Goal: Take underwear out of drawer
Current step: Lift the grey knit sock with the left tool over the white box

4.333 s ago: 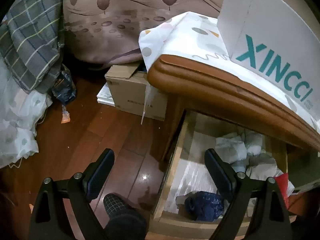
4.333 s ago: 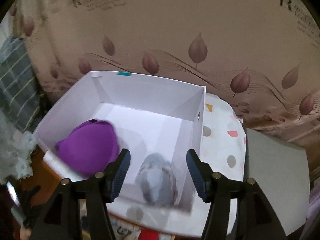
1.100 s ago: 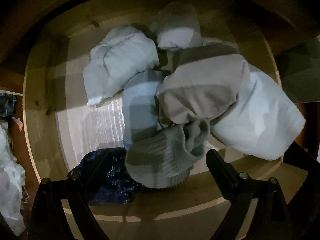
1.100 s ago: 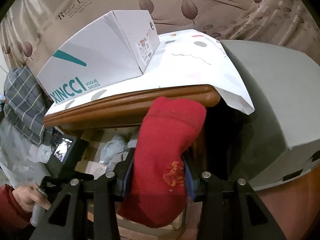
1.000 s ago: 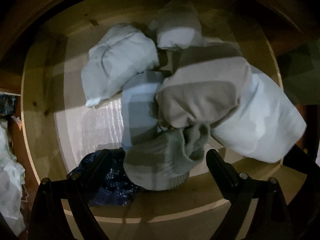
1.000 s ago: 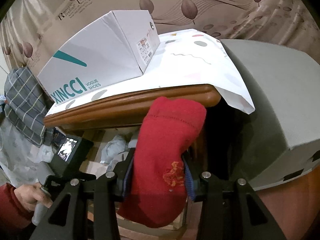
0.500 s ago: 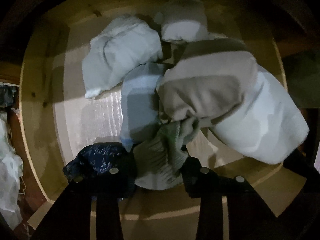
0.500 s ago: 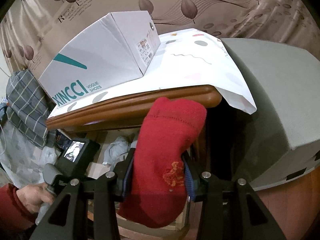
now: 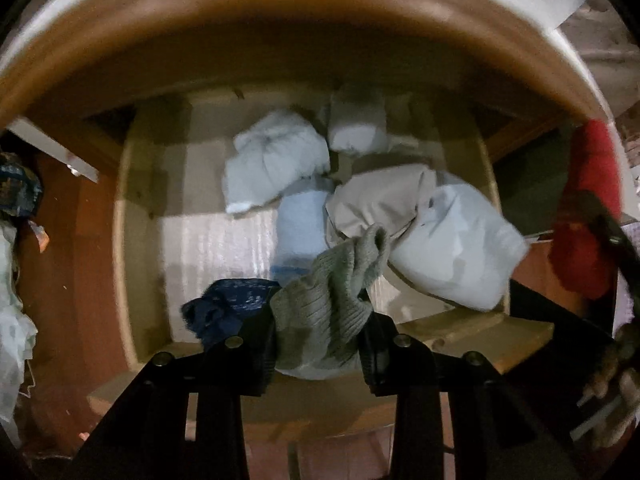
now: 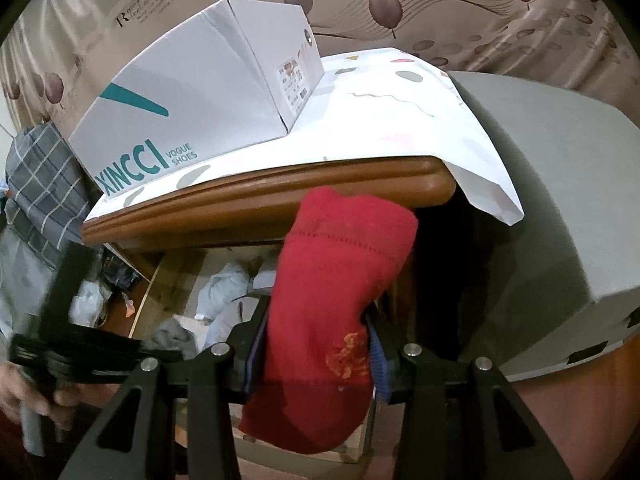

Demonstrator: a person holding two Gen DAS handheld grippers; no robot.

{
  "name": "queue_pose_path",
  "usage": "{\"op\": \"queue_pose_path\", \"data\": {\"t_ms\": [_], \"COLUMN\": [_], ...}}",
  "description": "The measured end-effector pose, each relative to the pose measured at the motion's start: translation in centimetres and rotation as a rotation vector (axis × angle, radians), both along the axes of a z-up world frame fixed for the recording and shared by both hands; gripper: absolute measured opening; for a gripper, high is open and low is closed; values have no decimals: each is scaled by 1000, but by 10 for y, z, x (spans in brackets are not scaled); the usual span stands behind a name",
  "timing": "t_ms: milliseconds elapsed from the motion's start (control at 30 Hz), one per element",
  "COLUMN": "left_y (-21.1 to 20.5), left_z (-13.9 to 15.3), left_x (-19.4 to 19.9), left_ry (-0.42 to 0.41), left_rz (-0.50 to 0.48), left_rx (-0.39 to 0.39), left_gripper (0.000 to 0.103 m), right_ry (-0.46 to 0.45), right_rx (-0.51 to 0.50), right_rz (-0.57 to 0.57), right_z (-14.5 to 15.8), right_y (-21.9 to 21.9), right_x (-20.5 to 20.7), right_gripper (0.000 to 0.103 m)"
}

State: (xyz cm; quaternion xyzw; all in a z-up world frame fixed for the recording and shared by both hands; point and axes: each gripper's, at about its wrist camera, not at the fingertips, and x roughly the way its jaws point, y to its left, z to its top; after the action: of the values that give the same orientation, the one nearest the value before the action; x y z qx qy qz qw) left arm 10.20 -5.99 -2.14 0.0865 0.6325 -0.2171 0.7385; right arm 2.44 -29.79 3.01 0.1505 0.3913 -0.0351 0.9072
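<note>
- Two grippers are in view, each clamped on one garment: the left gripper (image 9: pixel 318 344) pinches a grey ribbed knit bundle (image 9: pixel 328 304) above the front edge of the open pale wooden drawer (image 9: pixel 140 240), and the right gripper (image 10: pixel 316 344) grips a red knit bundle with an orange motif (image 10: pixel 332 304) held up in front of the brown wooden counter edge (image 10: pixel 260 196).
- One dark blue patterned bundle (image 9: pixel 228 304) lies at the drawer's front, touching the grey one; its near side is hidden behind the left gripper's finger.
- Five pale rolled bundles sit further back: a light blue-white one (image 9: pixel 272 164), a small white one (image 9: pixel 358 128) at the back wall, a light blue one (image 9: pixel 300 224), a beige one (image 9: pixel 380 204) and a large white one (image 9: pixel 456 248) against the right wall. They overlap, so their outlines are hard to separate.
- The left wrist view is motion-blurred; the drawer's back corners are in shadow.
- One white cardboard shoebox printed "XINCCI" (image 10: pixel 192 100) stands on the white spotted cloth (image 10: pixel 380 120) covering the counter top.
- The red bundle's lower end hides the drawer's right front corner in the right wrist view.
</note>
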Motion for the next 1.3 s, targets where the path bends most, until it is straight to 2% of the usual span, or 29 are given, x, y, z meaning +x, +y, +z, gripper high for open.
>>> {"op": "queue_pose_path", "data": {"t_ms": [267,500,533,700,833,933,1067,1167,1300], "left_y": [18,39,42,49,45,39,25,14,4], "left_z": [74,176,197,264,298,309,309,305,285], "left_x": [-20,-24,-22,-1,26,49,81,99,126], "left_ry": [-127,-317,-357,-477,-547,-570,-563,-571,-522], "left_rz": [-25,-9,-2,33,53,70,85,83,93], "left_rx": [-39,-109,-125,-162,-177,-146,-123,-87,-50], "left_gripper": [31,31,31,31,31,31,31,31,31], "right_ry": [7,20,21,22,25,25,27,26,27], "right_rx": [-12,-22,-23,-27,-24,-22,-14,-12,-3], "right_rz": [0,3,4,6,7,10,8,9,9], "right_z": [-1,-4,-4,-4,-5,-5,-5,-5,-5], "right_y": [0,2,2,3,3,4,2,2,-1], "right_x": [1,2,2,2,3,2,2,2,2], "right_gripper": [43,43,43,43,43,43,43,43,43]}}
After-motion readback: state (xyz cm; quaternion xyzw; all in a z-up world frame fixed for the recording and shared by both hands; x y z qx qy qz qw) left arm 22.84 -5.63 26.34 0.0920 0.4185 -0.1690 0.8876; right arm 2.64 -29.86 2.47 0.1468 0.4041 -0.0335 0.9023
